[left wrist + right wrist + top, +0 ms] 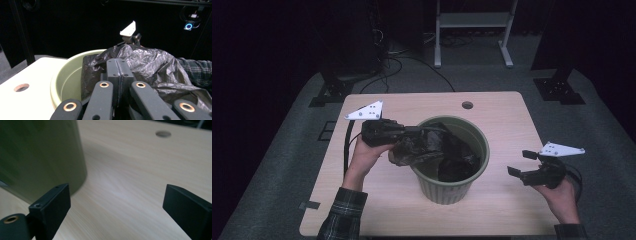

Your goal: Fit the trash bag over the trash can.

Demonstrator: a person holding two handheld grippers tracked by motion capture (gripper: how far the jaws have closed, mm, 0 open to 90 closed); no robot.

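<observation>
A green plastic bin [447, 192] stands in the middle of the light wooden table [377, 200]. A crumpled black plastic bag [422, 147] hangs over its left rim and down inside it. My left gripper [419, 131] is at that rim, shut on a fold of the bag. In the left gripper view its jaws [117, 67] are pressed together on the bag [150, 62], with the bin [67, 75] behind. My right gripper [519, 162] is held to the right of the bin, apart from it, open with nothing between its jaws. In the right gripper view the gripper [116, 200] faces the bin wall [42, 152].
A round cable hole [467, 105] is in the table's far edge, also visible as a hole [163, 133] in the right gripper view. A white frame [472, 25] and cables lie on the dark floor beyond the table. Bare tabletop [130, 165] lies right of the bin.
</observation>
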